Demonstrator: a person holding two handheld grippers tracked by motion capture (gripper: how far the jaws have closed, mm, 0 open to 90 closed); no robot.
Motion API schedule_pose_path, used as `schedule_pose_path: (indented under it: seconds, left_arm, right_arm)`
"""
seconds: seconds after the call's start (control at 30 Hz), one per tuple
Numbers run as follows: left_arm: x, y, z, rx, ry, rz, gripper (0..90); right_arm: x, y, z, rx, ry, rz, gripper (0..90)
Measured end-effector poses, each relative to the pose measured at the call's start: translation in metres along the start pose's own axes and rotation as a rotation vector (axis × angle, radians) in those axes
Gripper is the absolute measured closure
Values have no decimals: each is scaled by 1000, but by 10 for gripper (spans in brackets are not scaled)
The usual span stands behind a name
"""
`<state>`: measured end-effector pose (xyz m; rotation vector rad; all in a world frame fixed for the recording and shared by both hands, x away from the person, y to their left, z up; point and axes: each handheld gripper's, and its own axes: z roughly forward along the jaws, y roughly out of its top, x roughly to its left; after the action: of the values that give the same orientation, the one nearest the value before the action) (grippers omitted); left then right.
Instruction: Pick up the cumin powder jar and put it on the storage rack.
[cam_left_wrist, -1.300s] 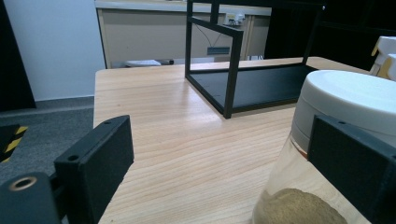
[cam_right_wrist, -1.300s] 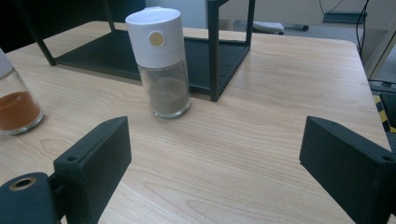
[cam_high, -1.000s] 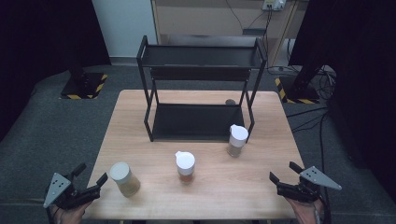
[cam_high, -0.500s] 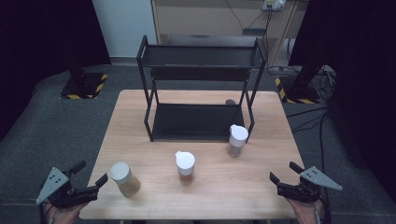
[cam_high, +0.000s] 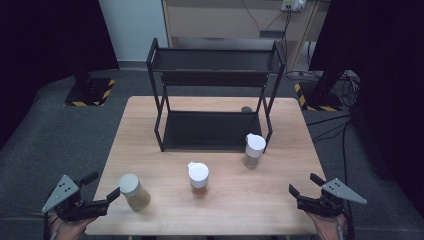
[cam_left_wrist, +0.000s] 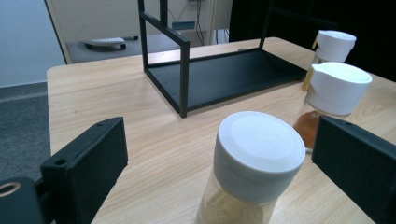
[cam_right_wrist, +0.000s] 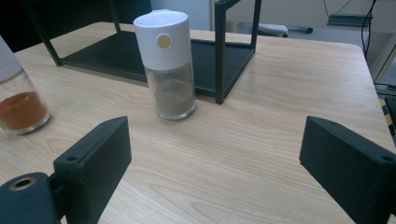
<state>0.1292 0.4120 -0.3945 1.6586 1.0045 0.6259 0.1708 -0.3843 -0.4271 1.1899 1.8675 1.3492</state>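
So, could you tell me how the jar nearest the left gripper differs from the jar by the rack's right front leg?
The nearest jar has a flat round lid and pale yellowish powder; the jar by the rack has a taller flip-top cap and grey-brown powder. Both are clear, upright and white-capped.

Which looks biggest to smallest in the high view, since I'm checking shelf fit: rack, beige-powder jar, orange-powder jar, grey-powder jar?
1. Black rack, clearly largest.
2. Beige-powder jar, orange-powder jar and grey-powder jar: too alike to rank.
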Motion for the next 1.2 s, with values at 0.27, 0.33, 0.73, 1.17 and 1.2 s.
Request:
schedule_pose_path:
  seconds: [0.27,0.33,0.73,1.17,1.2]
  left_arm:
    - [-1,6,10,28,-22,20,29]
    - [-1,6,12,34,-26,20,29]
    - [-4,3,30,65,-53,46,33]
    - [-3,-6,49,71,-83,48,96]
    - [-3,-6,49,71,-83,48,106]
  right_arm:
    - [0,0,0,0,0,3,93]
    - [0,0,0,0,1,2,93]
    - [-1,0,0,-1,3,8,94]
    - [-2,-1,0,-3,6,15,95]
    - [-2,-1,0,-3,6,15,95]
